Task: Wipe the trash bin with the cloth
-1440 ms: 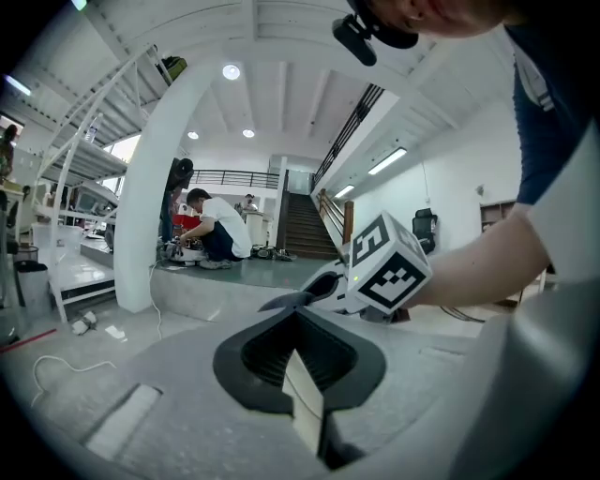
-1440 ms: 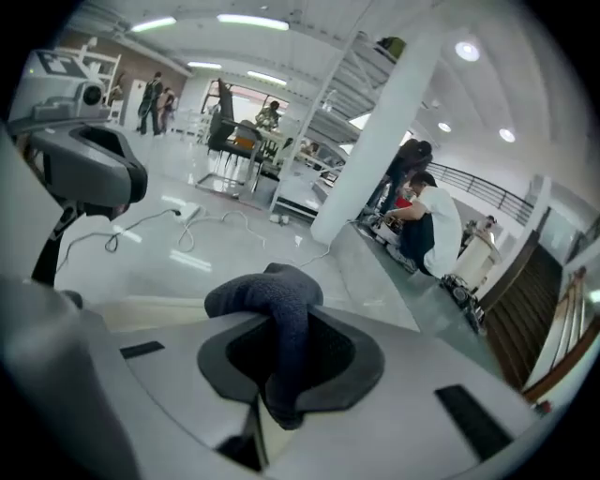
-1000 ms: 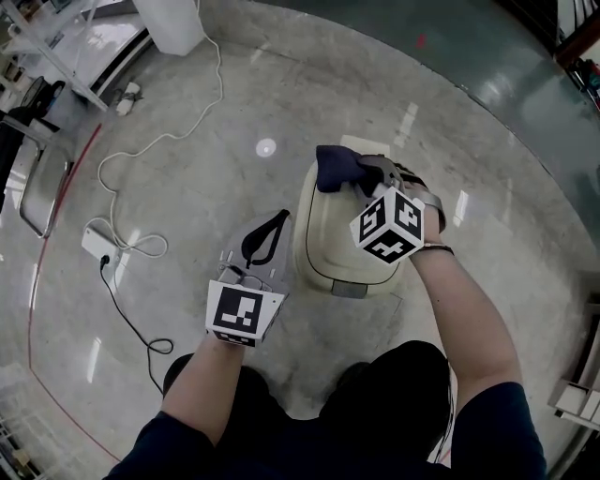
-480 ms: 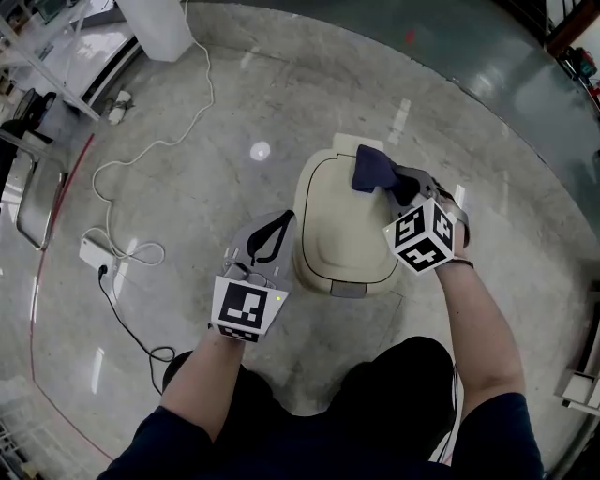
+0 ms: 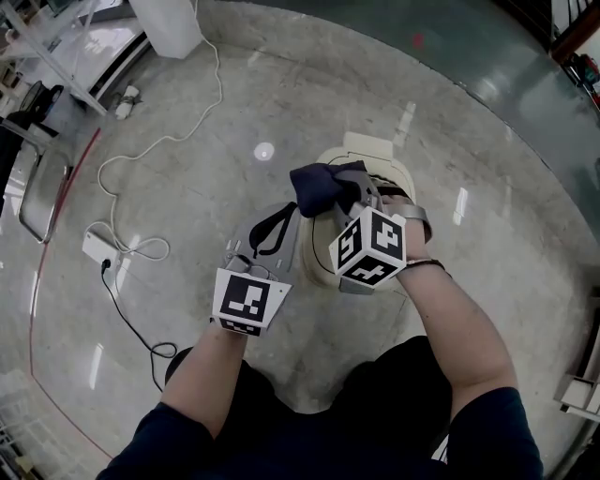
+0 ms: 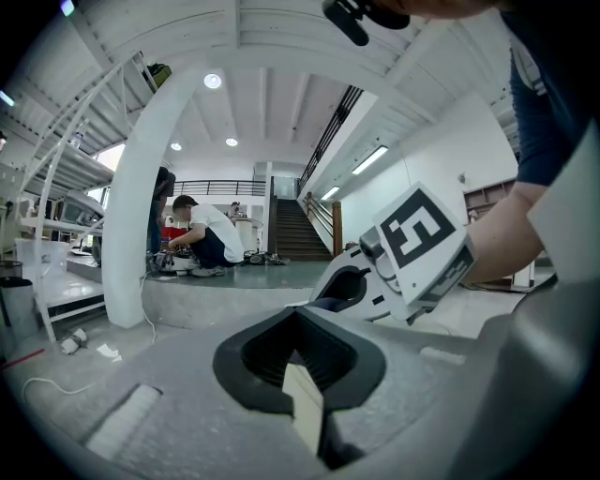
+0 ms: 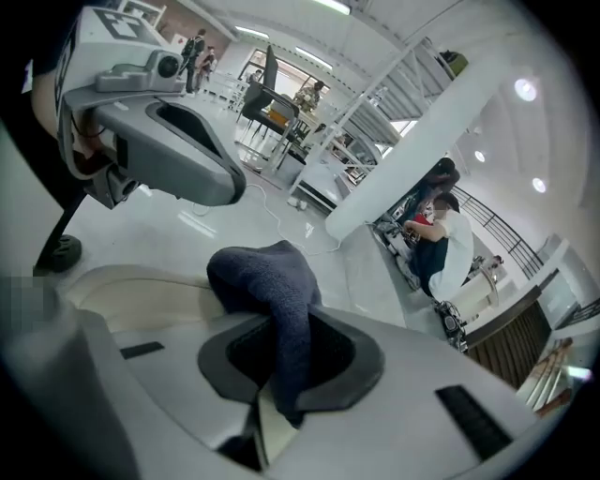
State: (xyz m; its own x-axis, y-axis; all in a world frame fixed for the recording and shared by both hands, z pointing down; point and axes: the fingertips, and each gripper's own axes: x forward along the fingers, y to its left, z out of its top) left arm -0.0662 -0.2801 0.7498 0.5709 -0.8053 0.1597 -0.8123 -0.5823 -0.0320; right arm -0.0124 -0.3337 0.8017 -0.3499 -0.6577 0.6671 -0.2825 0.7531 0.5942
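A cream trash bin (image 5: 382, 167) stands on the floor in front of me, its lid (image 7: 112, 291) mostly covered by my right arm in the head view. My right gripper (image 5: 339, 193) is shut on a dark blue cloth (image 5: 316, 186), and the cloth (image 7: 265, 281) bunches out past the jaws onto the left side of the lid. My left gripper (image 5: 275, 228) hangs just left of the bin, shut with nothing between its fingers (image 6: 314, 361).
A white power strip (image 5: 97, 246) and its looping cable (image 5: 141, 148) lie on the polished floor to the left. A metal rack (image 5: 37, 192) is at the far left and a white pillar base (image 5: 169, 23) is behind. A crouching person (image 6: 208, 240) is far off.
My right gripper has swept the cloth across the lid, first toward the far right side, then back to the left and nearer me. The left gripper has barely moved.
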